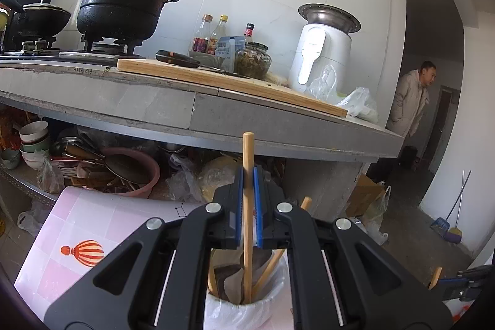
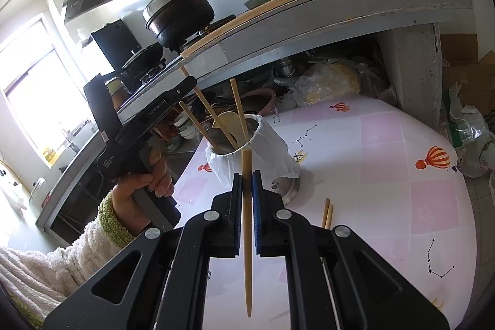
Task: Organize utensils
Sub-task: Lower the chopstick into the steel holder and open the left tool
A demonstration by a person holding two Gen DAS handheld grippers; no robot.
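My left gripper (image 1: 248,178) is shut on a wooden chopstick (image 1: 247,252) whose lower end stands inside the utensil cup (image 1: 244,311), lined with a white plastic bag. Other chopsticks and a spoon stand in the cup. In the right wrist view the left gripper (image 2: 188,82) holds that chopstick (image 2: 213,116) over the cup (image 2: 247,141). My right gripper (image 2: 247,184) is shut on another chopstick (image 2: 247,237), held upright just in front of the cup. Two loose chopsticks (image 2: 326,217) lie on the pink table (image 2: 386,175).
A grey kitchen counter (image 1: 191,113) with a cutting board (image 1: 232,79), pots, bottles and an air fryer stands behind the table. Bowls and pans fill the shelf beneath (image 1: 92,163). A metal lid (image 2: 292,190) lies by the cup. A person (image 1: 411,98) stands in the doorway.
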